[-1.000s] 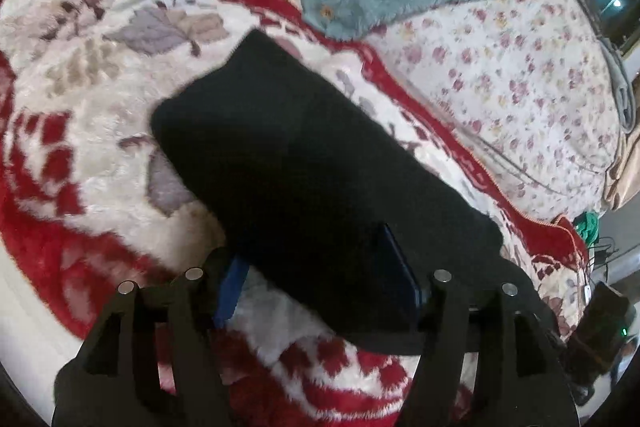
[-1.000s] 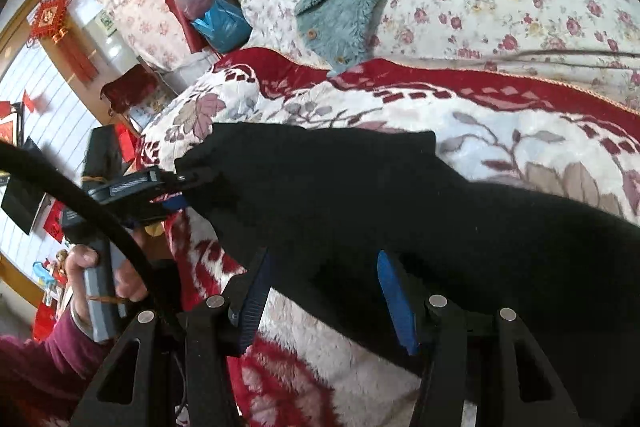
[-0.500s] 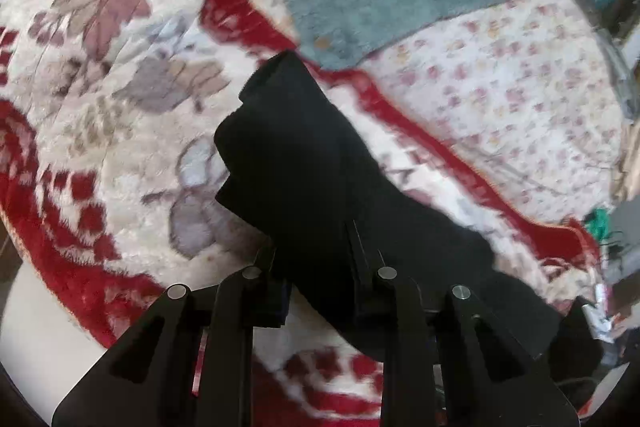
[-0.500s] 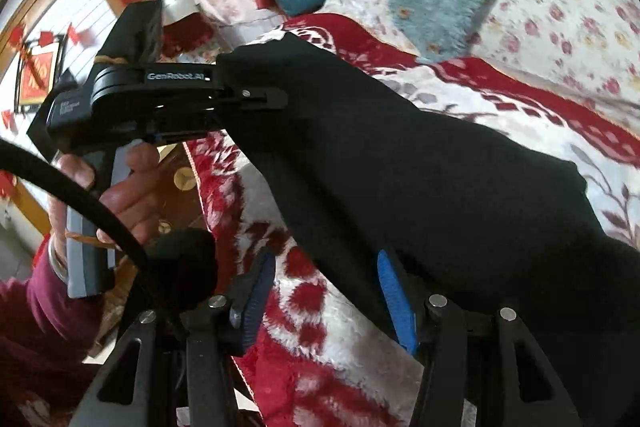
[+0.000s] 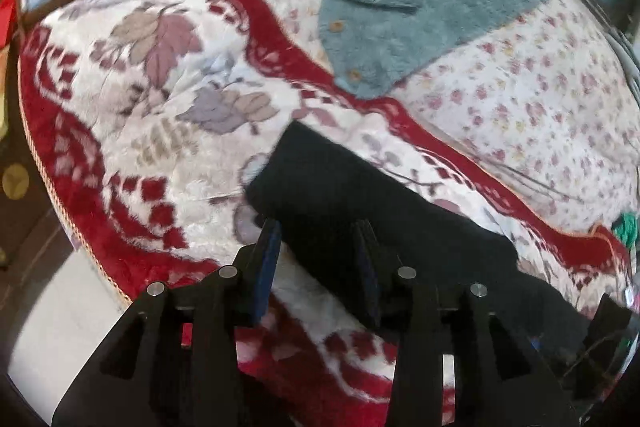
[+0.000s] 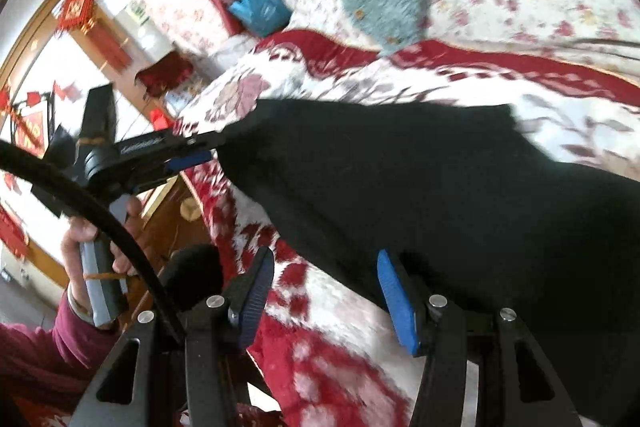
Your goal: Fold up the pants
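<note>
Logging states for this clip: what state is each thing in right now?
Left gripper: shut on the pants' edge.
Right gripper: open, holding nothing, pants beside its right finger.
Pants: black, lying on the blanket, one end drawn out toward the left gripper.
Blanket: spread out under the pants.
Sweater: teal, lying flat, untouched.

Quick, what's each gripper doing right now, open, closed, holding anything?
Left gripper: partly closed around an edge of the black pants; firm clamping cannot be told.
Right gripper: open, holding nothing.
</note>
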A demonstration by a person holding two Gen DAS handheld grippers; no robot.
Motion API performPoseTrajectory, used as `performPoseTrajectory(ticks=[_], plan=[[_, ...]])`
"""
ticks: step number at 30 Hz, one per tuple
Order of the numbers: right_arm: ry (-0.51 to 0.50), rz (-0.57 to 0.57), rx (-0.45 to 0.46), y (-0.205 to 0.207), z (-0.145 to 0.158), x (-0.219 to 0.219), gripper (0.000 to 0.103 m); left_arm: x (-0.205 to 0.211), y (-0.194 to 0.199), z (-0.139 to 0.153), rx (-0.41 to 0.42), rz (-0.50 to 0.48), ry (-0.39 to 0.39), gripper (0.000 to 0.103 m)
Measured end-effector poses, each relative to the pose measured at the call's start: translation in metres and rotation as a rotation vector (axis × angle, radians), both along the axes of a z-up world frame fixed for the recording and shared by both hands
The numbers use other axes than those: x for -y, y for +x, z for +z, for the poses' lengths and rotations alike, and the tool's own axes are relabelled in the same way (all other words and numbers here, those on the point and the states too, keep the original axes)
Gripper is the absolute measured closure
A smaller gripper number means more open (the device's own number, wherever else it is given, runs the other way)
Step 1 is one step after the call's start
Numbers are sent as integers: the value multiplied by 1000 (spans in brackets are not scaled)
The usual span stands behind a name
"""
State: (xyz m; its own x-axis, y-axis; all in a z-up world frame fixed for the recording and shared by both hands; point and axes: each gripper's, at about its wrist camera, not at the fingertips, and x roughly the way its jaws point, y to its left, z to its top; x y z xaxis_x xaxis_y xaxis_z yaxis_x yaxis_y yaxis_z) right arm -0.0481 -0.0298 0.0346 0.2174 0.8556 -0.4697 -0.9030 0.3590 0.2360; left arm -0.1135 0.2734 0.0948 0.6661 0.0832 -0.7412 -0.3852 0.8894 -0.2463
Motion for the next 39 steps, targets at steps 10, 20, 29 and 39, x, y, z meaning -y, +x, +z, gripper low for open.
performPoseTrajectory(ticks=[10, 20, 29, 39], plan=[[66, -209, 14, 17, 19, 88, 51, 83, 26, -5, -14, -169, 68, 67], [116, -359, -12, 26, 23, 151, 49, 155, 44, -7, -9, -324, 101, 67], [141, -444, -55, 31, 14, 191, 39, 190, 49, -17, -24, -407, 79, 67], [200, -603, -157, 32, -4, 264, 38, 227, 56, -32, -63, -516, 32, 67]])
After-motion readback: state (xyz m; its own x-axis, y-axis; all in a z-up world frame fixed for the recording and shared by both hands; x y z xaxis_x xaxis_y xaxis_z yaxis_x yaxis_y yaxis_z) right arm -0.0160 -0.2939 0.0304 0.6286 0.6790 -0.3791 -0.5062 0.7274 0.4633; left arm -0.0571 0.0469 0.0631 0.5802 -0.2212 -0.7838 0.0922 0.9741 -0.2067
